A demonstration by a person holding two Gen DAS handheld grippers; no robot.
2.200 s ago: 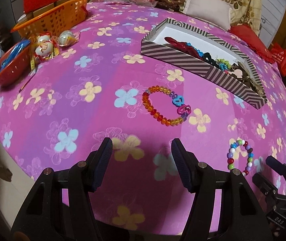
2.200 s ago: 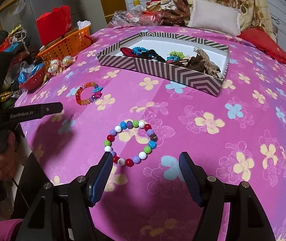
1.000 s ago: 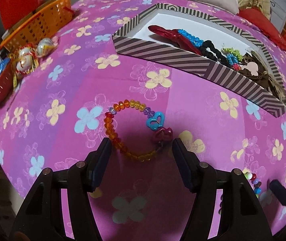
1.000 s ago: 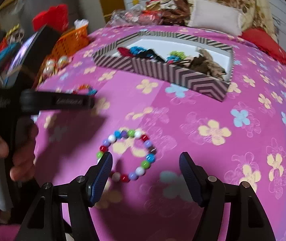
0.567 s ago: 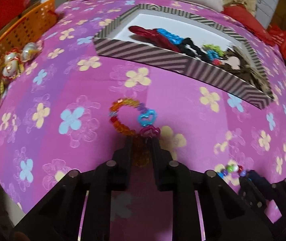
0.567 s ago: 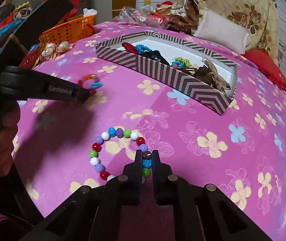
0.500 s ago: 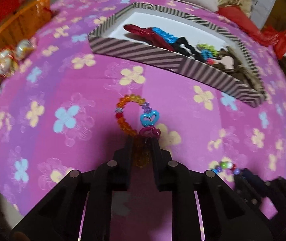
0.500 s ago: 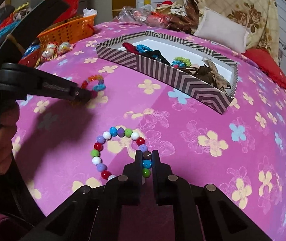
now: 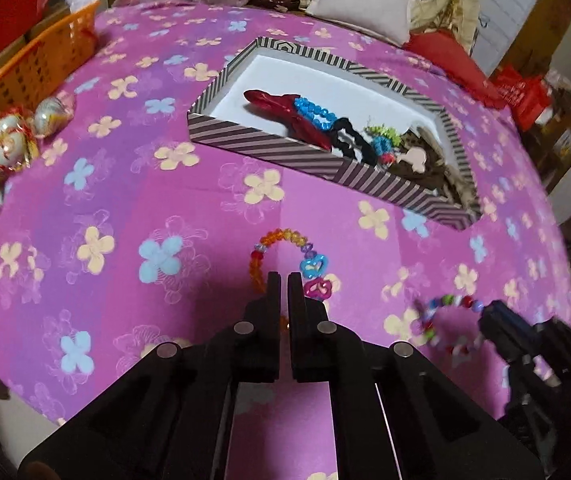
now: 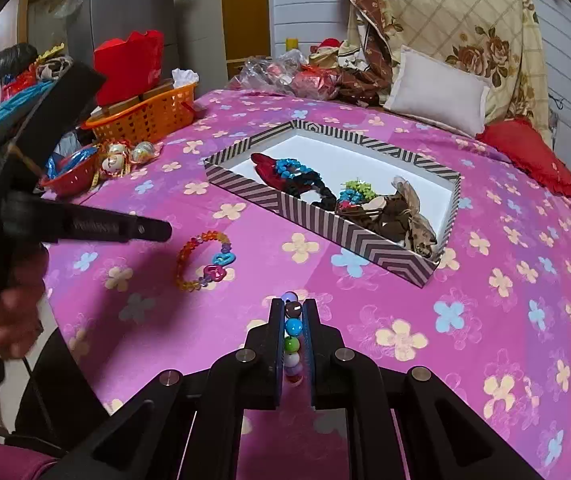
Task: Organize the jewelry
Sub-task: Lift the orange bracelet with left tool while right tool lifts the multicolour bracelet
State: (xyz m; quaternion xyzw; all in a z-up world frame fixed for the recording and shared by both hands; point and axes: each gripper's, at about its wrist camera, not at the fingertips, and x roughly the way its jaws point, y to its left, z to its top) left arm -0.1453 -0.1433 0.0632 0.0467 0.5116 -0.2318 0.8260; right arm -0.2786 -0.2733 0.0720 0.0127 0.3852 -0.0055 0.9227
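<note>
My right gripper (image 10: 293, 308) is shut on the multicoloured bead bracelet (image 10: 292, 336), held between its fingers above the cloth; the bracelet shows blurred in the left wrist view (image 9: 447, 316). My left gripper (image 9: 284, 280) is shut with nothing clearly between its tips. The orange bead bracelet with blue and pink heart charms (image 9: 285, 256) lies on the pink floral cloth just beyond and around those tips. In the right wrist view the bracelet (image 10: 203, 258) lies flat, apart from the left gripper (image 10: 161, 232). The striped box (image 9: 269, 152) holds several hair ties and bracelets.
An orange basket (image 10: 145, 116) and a red bowl (image 10: 71, 178) with foil eggs (image 9: 51, 114) stand at the cloth's left edge. A white pillow (image 10: 437, 92) and a red cushion (image 10: 525, 152) lie behind the box. The near table edge drops off below my grippers.
Both grippers closed from open. The right one took hold of the multicoloured bracelet and lifted it off the cloth. The orange bracelet, pinched and raised 0.5 s ago, now lies flat.
</note>
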